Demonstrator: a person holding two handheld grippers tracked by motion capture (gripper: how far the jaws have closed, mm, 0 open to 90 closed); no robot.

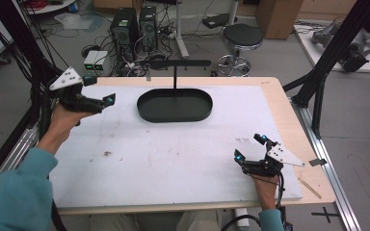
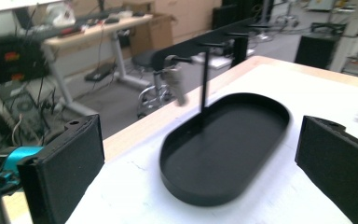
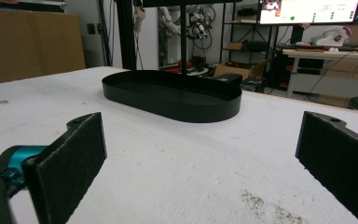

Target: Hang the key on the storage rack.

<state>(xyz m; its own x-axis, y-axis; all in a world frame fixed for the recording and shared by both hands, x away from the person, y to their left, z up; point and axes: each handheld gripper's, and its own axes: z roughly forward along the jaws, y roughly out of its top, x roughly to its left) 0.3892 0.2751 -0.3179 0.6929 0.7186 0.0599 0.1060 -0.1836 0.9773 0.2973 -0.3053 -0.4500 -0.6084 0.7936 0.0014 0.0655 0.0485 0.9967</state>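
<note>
**Now both grippers are held wide apart over a white table**

We see the left gripper (image 1: pixel 107 101) held up near the far left corner of the table. Its jaws are spread wide and nothing is between them. The right gripper (image 1: pixel 250 147) sits low near the front right of the table. Its jaws are spread wide too, and they hold nothing.

Between the two grippers, toward the far side, a black oval tray (image 1: pixel 175 105) lies flat on the table. A thin black pole (image 1: pixel 175 76) stands up from it with a bar across the top. In the left gripper view something small and pale hangs from that bar, but it is too blurry for us to tell what it is.

The table top is a white board (image 1: pixel 173 154) with a few dirty marks, lying on a light wood table (image 1: pixel 289 120).

Past the table we see a grey floor, a round black stool (image 1: pixel 241 38), two dark computer towers (image 1: pixel 134 26), many cables and brown boxes. In the right gripper view a bright screen (image 3: pixel 307 10) glows far back. Its writing is too small for us to read.
</note>
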